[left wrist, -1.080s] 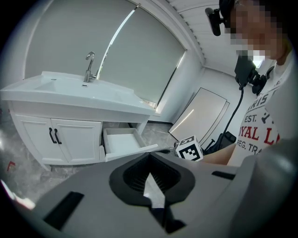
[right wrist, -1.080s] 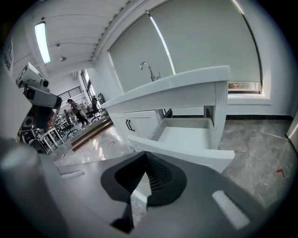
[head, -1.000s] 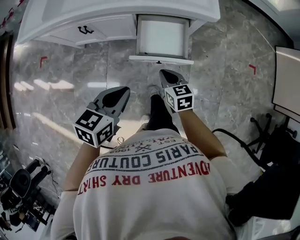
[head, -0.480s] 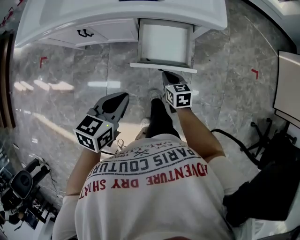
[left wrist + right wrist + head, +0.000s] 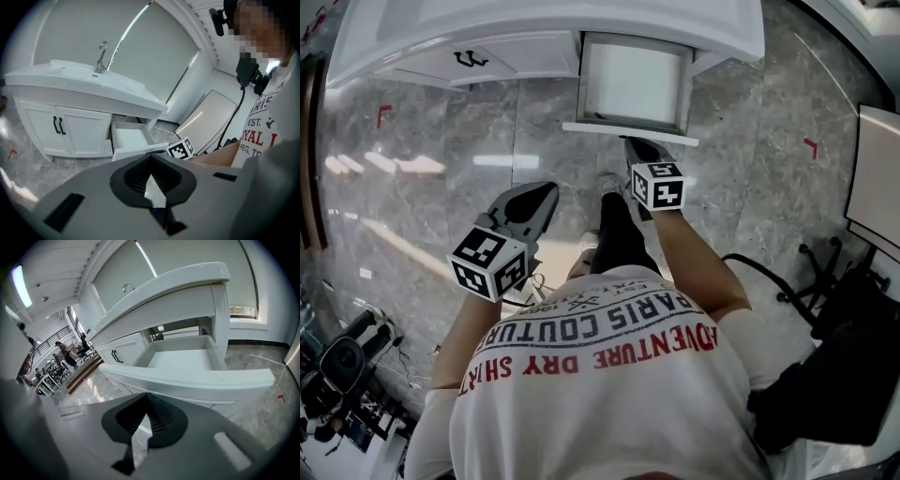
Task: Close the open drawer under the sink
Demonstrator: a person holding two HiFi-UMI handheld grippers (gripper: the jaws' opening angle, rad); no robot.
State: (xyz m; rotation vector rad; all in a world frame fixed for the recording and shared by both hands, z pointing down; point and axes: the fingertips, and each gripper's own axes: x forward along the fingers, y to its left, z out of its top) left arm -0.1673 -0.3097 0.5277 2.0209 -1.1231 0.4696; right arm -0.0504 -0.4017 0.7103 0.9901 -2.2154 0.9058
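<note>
Closer now than before, the right tool (image 5: 638, 148), jaws pressed together for pushing, nears the open white drawer (image 5: 628, 132); the left tool (image 5: 544, 194), equally together, waits.

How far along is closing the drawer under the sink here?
Done: nothing yet; the drawer stands pulled out below the sink counter. In hand: the right gripper, jaws shut and empty, is at the drawer's front panel; contact is unclear. The left gripper hangs back, shut. Left: the whole push in.
</note>
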